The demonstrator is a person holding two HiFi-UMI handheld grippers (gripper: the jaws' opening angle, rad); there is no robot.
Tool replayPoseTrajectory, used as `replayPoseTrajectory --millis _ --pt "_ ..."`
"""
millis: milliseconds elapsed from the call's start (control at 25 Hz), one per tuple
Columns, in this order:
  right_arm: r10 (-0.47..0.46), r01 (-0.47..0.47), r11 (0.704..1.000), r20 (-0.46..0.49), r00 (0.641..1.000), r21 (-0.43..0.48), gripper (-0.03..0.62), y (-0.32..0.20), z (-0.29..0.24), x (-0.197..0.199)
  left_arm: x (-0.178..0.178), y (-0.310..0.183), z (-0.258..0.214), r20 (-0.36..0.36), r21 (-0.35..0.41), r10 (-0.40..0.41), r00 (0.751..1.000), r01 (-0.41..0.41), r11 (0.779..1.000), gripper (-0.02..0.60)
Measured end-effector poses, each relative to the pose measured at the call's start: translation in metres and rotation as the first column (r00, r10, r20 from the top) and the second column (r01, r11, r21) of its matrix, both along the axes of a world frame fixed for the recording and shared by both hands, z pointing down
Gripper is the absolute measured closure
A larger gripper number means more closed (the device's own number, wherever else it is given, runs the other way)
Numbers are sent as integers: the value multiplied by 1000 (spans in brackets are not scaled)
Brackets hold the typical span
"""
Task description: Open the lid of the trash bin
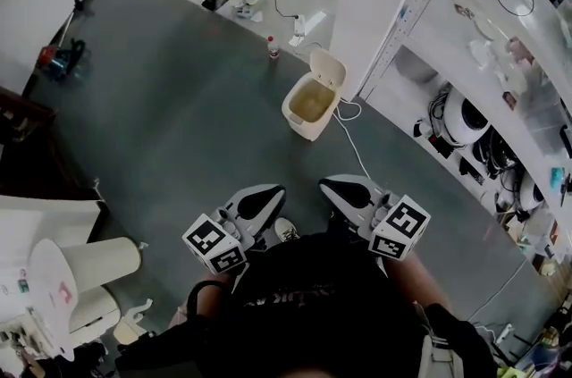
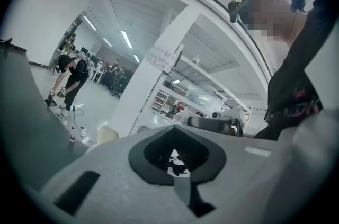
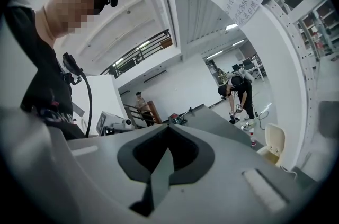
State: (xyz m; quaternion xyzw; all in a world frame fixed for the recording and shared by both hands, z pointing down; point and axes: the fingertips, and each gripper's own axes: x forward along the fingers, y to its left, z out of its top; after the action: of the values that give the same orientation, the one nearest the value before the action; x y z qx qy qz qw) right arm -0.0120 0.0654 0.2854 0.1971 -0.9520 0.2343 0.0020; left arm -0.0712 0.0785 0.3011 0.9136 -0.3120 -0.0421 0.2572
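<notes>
**A:** Left gripper (image 1: 273,192), jaws?

**B:** Closed, tips meeting, nothing between them. It's held close to the person's body and points out over the grey mat (image 1: 170,126).

**A:** Where's the trash bin?

**B:** The cream trash bin (image 1: 304,119) stands on the mat ahead of both grippers and well apart from them. It's roughly between the lines they point along, a little toward the right one. Its lid (image 1: 329,69) stands up on the side far from the grippers, so the inside is open to view. In the left gripper view the bin sits left of the jaws. In the right gripper view it sits right of them.

**A:** Anything near it?

**B:** A small bottle (image 1: 273,48) is beyond the bin, farther from the grippers. A white cable (image 1: 356,148) runs from beside the bin back toward the right gripper.

**A:** Right gripper (image 1: 329,185)?

**B:** Jaws together too and empty. It's just beside the left one, level with it, touching nothing. White shelving (image 1: 500,54) runs along to its right.
</notes>
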Motion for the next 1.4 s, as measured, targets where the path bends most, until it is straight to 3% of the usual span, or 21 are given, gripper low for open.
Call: replayPoseTrajectory --millis 440,1400 --pt "44 -44 998 -10 999 -47 586 42 20 -10 3 39 11 -17 -6 116 993 -117 993 580" --pt "28 -29 999 -32 999 -44 586 53 22 -37 -15 39 14 -38 -30 124 992 -125 992 581"
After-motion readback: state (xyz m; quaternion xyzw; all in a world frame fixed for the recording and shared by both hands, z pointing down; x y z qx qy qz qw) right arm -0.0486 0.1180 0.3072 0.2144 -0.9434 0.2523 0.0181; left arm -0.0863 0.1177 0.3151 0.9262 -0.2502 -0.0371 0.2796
